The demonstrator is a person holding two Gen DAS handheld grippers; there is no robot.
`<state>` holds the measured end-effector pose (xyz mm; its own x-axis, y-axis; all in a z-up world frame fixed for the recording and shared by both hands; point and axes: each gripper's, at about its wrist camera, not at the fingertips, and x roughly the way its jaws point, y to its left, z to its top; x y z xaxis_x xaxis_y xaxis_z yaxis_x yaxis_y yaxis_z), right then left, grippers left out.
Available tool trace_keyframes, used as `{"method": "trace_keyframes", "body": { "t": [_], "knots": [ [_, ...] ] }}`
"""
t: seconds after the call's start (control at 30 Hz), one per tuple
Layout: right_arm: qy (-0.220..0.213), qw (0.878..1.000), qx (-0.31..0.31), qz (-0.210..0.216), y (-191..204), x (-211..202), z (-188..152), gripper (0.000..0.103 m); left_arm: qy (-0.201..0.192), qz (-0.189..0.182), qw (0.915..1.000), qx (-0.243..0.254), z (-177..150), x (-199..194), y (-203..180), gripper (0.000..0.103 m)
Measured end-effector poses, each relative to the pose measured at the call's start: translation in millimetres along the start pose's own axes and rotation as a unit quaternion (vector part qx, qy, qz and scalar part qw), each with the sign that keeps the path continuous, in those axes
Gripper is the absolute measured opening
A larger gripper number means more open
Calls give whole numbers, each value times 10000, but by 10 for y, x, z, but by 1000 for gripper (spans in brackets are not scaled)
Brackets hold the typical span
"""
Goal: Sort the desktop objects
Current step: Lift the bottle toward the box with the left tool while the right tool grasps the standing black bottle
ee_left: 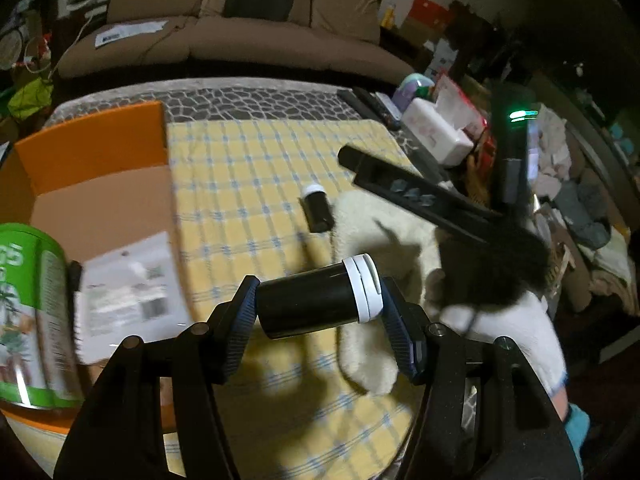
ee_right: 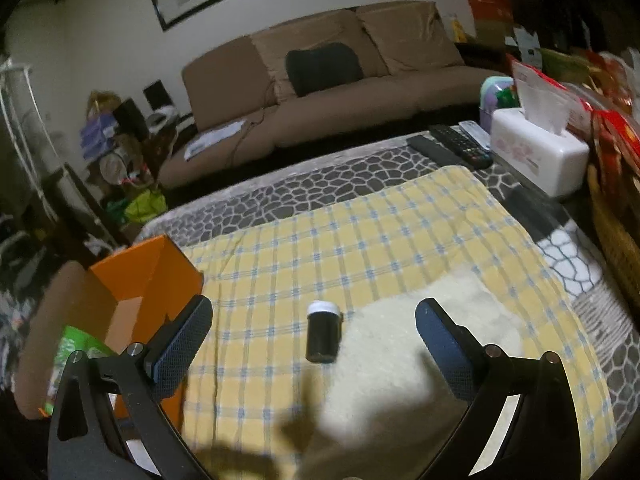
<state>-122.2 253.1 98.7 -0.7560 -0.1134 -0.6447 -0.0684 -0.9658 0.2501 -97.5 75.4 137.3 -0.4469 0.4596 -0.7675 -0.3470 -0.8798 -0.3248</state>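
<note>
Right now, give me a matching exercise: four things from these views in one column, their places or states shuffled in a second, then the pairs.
Things:
1. held bottle
2. loose bottle
3. green can
4. right claw

States:
A. open, above the checked cloth
B. in the orange box
C. clamped end to end in the left claw
D. lying on the cloth beside the white fleece

Pairs: 1-C, 2-D, 3-B, 4-A
</note>
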Motion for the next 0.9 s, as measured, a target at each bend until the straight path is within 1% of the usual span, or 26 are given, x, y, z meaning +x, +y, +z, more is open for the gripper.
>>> {"method": "trace_keyframes", "body": {
  "t": [0.03,0.07,0.1,0.13,0.17,0.27,0.33,0.4,0.43,0.47,0.5,0.6,0.7,0.73,0.77,0.83,0.87,0.9],
  "knots": [
    [95,10000,-4,5,5,75,-3,99,-2,8,10000,-29,16,-47,59,57],
    [217,9997,-11,62,9,160,-10,91,-11,10,10000,-55,29,-73,104,57],
    [348,9993,-13,98,14,249,-22,80,-19,3,10000,-81,37,-91,143,57],
    [458,9989,-21,73,17,322,-34,75,-35,9,9999,-113,47,-114,195,57],
    [568,9984,-57,16,23,401,-51,66,-56,11,9999,-143,49,-138,241,57],
    [749,9967,-285,-97,80,559,-109,65,-106,24,9997,-232,61,-174,372,57],
    [809,9957,-426,-121,126,639,-128,59,-138,45,9995,-267,62,-194,440,57],
    [880,9949,-494,-83,162,701,-144,49,-158,60,9994,-290,56,-201,492,57],
    [969,9940,-508,-73,171,760,-162,46,-162,66,9994,-308,60,-203,518,57],
    [1036,9933,-509,-70,170,807,-168,41,-168,67,9993,-327,64,-201,545,57],
    [1104,9925,-529,-54,181,855,-183,39,-163,63,9993,-342,68,-195,571,57],
    [1068,9914,-729,-184,220,916,-219,39,-154,55,9991,-382,47,-194,639,57],
    [1089,9908,-790,-171,244,927,-212,39,-139,55,9990,-429,21,-187,683,57],
    [1096,9901,-849,-213,252,933,-216,39,-138,57,9989,-442,13,-189,700,57],
    [1118,9887,-937,-342,268,953,-226,40,-133,62,9989,-451,7,-190,713,57],
    [1436,9826,-975,-658,244,1093,-299,42,-138,73,9988,-459,2,-204,733,57],
    [1610,9816,-828,-613,193,1167,-361,42,-144,82,9988,-462,-4,-212,740,57],
    [1376,9855,-826,-542,187,1137,-373,42,-151,84,9987,-474,-6,-224,754,57]
  ]
}}
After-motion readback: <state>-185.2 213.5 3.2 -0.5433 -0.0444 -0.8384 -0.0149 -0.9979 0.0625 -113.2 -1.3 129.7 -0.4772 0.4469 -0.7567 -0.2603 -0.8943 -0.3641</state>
